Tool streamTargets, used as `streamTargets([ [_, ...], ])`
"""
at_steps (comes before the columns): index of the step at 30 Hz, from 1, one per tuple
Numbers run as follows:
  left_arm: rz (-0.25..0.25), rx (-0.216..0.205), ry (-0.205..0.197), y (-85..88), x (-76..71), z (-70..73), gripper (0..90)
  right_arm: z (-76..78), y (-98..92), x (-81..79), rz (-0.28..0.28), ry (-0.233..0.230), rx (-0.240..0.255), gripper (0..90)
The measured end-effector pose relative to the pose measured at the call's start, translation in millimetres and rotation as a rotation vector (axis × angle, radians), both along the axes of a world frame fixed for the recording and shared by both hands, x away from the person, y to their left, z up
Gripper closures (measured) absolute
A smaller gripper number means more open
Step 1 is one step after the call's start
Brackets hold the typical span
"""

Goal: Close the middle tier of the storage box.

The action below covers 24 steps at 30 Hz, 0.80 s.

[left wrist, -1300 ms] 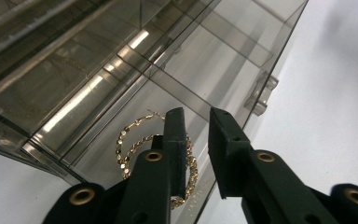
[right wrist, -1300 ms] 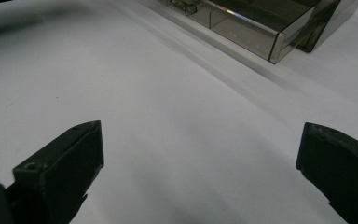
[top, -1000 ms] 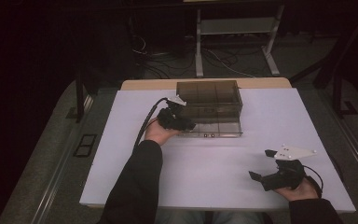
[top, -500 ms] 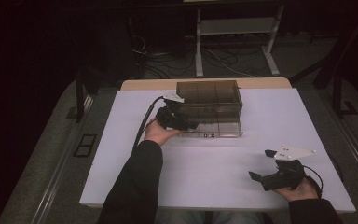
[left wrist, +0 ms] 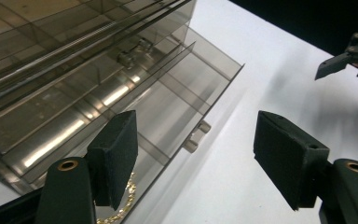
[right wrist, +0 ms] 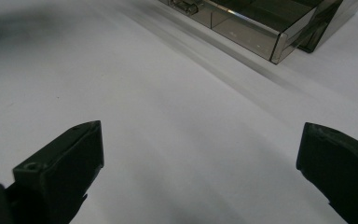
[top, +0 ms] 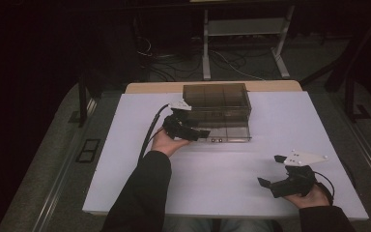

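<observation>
A smoky, see-through drawer box stands near the far edge of the white worktop, about midway between its left and right edges. Its lower drawer is pulled out toward the near edge, and a small gold chain lies in it, at that drawer's left end.

The left gripper hovers at the drawer's front left corner. Its jaws have just been opening and now stand well apart with nothing pressed between the pads; in the left gripper view the drawer's front edge runs up between them.

The right gripper rests in the hand near the worktop's near right corner, well apart from the box, its jaws spread wide over bare worktop and holding nothing.
</observation>
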<state>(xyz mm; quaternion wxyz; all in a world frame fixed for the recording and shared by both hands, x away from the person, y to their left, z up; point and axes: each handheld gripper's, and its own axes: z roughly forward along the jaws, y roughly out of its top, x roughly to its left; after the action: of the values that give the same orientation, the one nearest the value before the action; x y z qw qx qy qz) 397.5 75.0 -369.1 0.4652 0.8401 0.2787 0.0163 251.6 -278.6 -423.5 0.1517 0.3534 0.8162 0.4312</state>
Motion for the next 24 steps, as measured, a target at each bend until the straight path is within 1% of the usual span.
streamTargets([
  [3, -0.009, -0.009, -0.007, -3.2, -3.0, -0.3, 28.4, -0.1, 0.0, 0.1, 0.001, 0.001, -0.001, 0.0],
  [8, -0.039, -0.007, -0.013, -8.5, -7.0, -0.5, 26.3, -0.1, 0.1, 0.1, 0.0, 0.001, -0.001, 0.0],
  [19, -0.066, -0.021, -0.025, -18.3, -13.3, -2.4, 26.0, -0.1, 0.0, 0.1, 0.002, 0.002, -0.001, 0.0],
  [24, -0.086, -0.011, -0.027, -24.5, -15.7, -6.0, 26.0, 0.0, 0.1, 0.1, 0.002, 0.002, -0.002, 0.0],
])
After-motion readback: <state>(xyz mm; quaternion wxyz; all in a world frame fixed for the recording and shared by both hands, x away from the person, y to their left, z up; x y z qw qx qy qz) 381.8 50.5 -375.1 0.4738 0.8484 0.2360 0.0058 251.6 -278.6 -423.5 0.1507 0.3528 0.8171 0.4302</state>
